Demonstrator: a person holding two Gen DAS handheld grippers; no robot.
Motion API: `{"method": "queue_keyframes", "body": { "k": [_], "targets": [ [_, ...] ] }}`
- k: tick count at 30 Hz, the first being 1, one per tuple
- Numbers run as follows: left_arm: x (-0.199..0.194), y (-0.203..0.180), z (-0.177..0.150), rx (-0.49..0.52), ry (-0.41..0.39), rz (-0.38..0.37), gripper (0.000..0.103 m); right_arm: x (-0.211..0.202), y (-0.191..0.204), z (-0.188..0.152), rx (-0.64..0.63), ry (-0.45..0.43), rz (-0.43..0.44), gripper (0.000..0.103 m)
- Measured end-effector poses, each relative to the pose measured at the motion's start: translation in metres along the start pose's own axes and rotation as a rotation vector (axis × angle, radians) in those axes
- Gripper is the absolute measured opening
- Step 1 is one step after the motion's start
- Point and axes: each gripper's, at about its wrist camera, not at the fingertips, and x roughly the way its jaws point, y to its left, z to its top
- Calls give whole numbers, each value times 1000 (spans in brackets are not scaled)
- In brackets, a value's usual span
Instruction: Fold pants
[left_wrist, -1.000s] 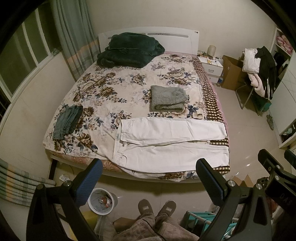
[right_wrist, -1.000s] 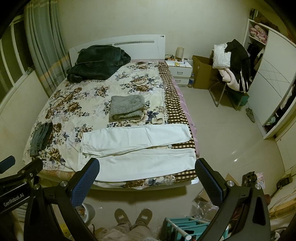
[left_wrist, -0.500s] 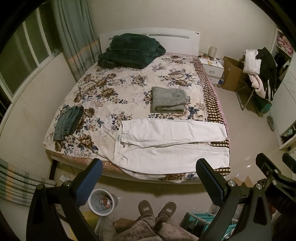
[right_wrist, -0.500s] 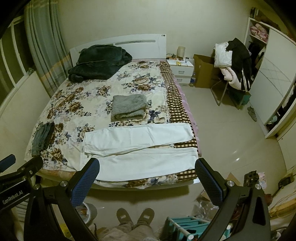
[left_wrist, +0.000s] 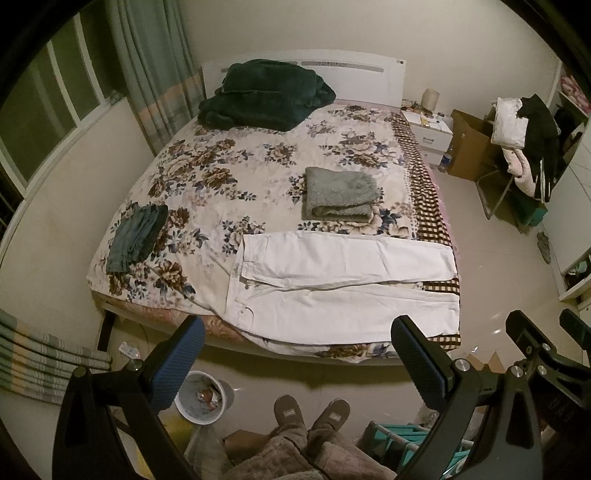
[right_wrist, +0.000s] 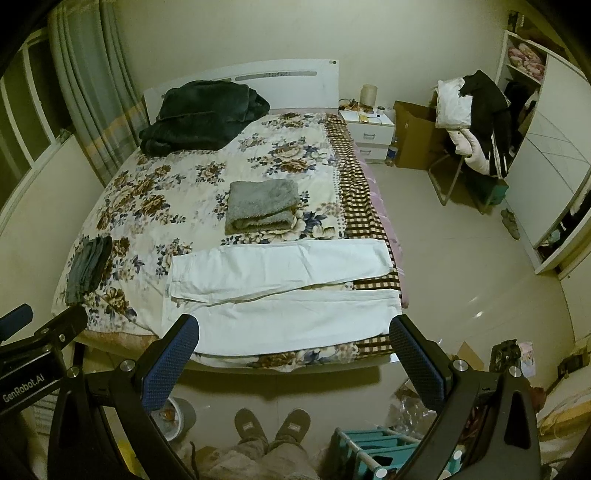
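1. Lower frame corners lost to the black gripper bodies; person's grey slippers (left_wrist: 312, 411) and trouser legs cut off at the bottom edge.
2. Left gripper with blue-padded fingers (left_wrist: 297, 363) spread wide, holding nothing, hanging above the floor short of the bed.
3. Right gripper with blue-padded fingers (right_wrist: 295, 360) likewise spread wide and empty, fingertips overlapping the near bed edge in its view.
4. White long pants (left_wrist: 343, 280) laid flat across the near end of the floral-quilted bed (left_wrist: 236, 177), waistband toward centre-left, legs running right to the checked border.
5. Folded grey fluffy towel (left_wrist: 340, 194) just beyond the pants; folded dark-grey garment (left_wrist: 136, 236) well apart, left.
6. Bare tiled floor (right_wrist: 461, 266) open at right of the bed.
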Motion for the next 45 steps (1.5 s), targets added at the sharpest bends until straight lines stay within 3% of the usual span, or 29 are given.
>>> {"method": "queue_keyframes", "body": {
  "k": [8, 19, 25, 31, 35, 40, 45],
  "targets": [
    [41, -6, 25, -48, -45, 53, 103, 28, -10, 2, 20, -18, -26, 103],
    [142, -29, 73, -32, -15, 90, 103, 153, -41, 57, 72, -30, -39, 103],
    [213, -29, 113, 0, 12, 95, 103, 255, -53, 102, 94, 20, -87, 103],
    [327, -22, 166, 29, 69, 94, 103, 373, -68, 149, 138, 67, -136, 103],
    [411, -30, 185, 75, 106, 106, 103, 470, -69, 169, 99, 111, -175, 103],
    [521, -55, 183, 216, 187, 140, 103, 604, -57, 166, -26, 182, -195, 103],
    [640, -84, 156, 362, 320, 132, 103, 747, -33, 144, -182, 285, -164, 103]
  ]
}}
